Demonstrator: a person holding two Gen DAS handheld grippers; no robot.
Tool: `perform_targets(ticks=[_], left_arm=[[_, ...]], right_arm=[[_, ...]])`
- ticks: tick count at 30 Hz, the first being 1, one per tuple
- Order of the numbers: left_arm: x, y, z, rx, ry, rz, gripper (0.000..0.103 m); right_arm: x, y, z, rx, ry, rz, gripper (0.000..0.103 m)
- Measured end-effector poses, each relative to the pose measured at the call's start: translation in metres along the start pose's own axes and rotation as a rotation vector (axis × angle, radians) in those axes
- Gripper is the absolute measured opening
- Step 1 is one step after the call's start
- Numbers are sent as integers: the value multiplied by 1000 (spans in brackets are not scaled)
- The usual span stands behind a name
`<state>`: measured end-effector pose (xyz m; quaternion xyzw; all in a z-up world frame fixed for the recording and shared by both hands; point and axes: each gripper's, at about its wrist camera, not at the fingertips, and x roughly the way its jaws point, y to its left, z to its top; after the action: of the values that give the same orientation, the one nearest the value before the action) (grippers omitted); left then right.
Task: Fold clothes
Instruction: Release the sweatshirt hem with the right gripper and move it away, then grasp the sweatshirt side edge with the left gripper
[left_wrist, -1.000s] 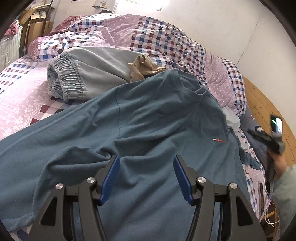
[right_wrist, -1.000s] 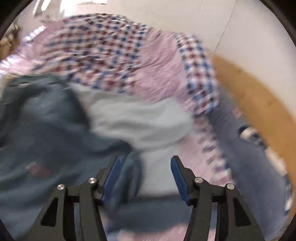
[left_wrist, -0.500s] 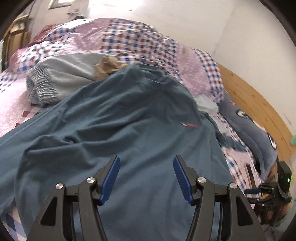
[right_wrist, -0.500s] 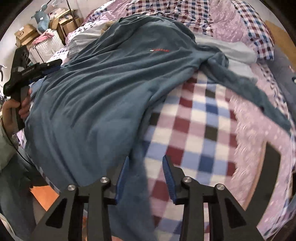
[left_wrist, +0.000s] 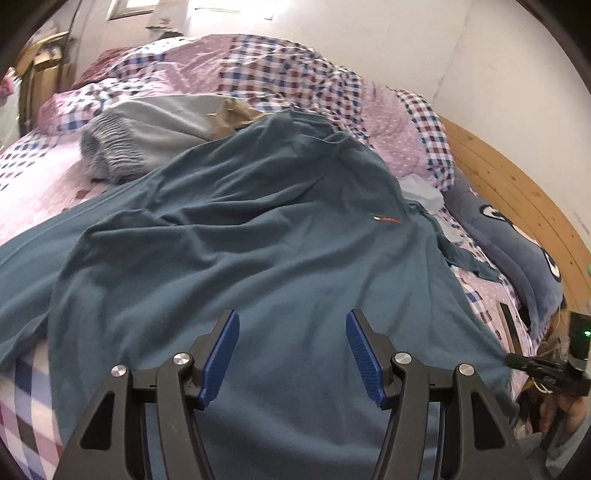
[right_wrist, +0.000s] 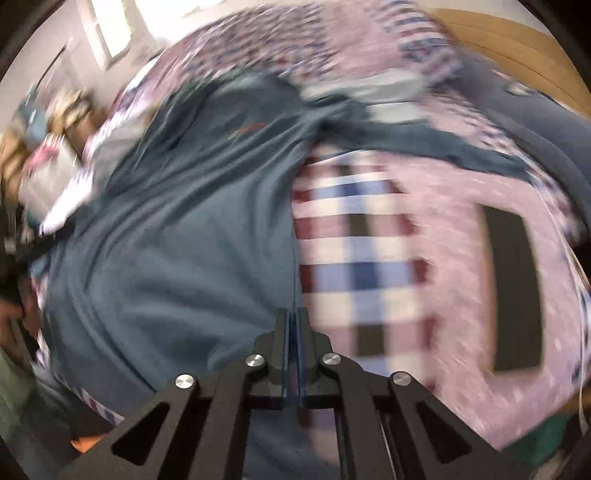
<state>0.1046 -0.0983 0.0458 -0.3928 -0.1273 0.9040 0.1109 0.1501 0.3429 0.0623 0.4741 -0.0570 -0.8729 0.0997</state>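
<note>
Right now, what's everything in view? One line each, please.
T-shirt: 1, teal, spread across bed, small red chest logo.
Trousers: 1, grey, behind the T-shirt.
Tan cloth: 1, beside the trousers.
Pale cloth: 1, light blue, by the T-shirt's far side.
Quilt: 1, pink and checked, bunched by the wall.
Pillow: 1, navy, by the headboard.
Headboard: 1, wood.
Left gripper: open over the T-shirt.
Right gripper: shut on the T-shirt's edge.
</note>
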Motion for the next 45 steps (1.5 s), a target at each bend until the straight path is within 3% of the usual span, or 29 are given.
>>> perform_targets(ticks=[6,9,13,16,17,21,23,29,32,38,42,43,45], left_arm=[[-22,16,-8,-33,-27,45,64],[-45,27,-13,-73,-52,52,64],[-70,40,-23,-109,-59,63,64],[-88,48,-33,-128,-66,73,64],[-94,51,-37,-139,-65,76,64],[-114,62,-52,-173,-43,97,64],[-122,70,-60,-201,-21,120,64],[-132,84,-81,-250,66,212,64],[-119,86,-97,-234,193,238,64],[-98,85,-131,-187,404,308,64],[-97,91,-141,-220,436,281,63],[-99,93,-142,-240,430,249,61],[-101,95,-145,-273,431,198,33]], right_arm=[[-20,-38,-17,187,-77,-26,6],[-21,-58,-19,284,-69,81,6],[-38,-51,-28,222,-57,146,9],[-41,-38,-43,130,0,154,37],[-40,-36,-48,113,18,153,41],[-34,-30,-66,59,77,137,41],[-38,-30,-69,74,57,114,41],[-64,-20,-56,108,-154,82,41],[-65,-9,-47,101,-201,106,41],[-57,25,-29,60,-219,157,42],[-49,58,-22,-21,-220,184,42],[-48,67,-21,-51,-219,184,42],[-45,87,-21,-119,-217,191,42]])
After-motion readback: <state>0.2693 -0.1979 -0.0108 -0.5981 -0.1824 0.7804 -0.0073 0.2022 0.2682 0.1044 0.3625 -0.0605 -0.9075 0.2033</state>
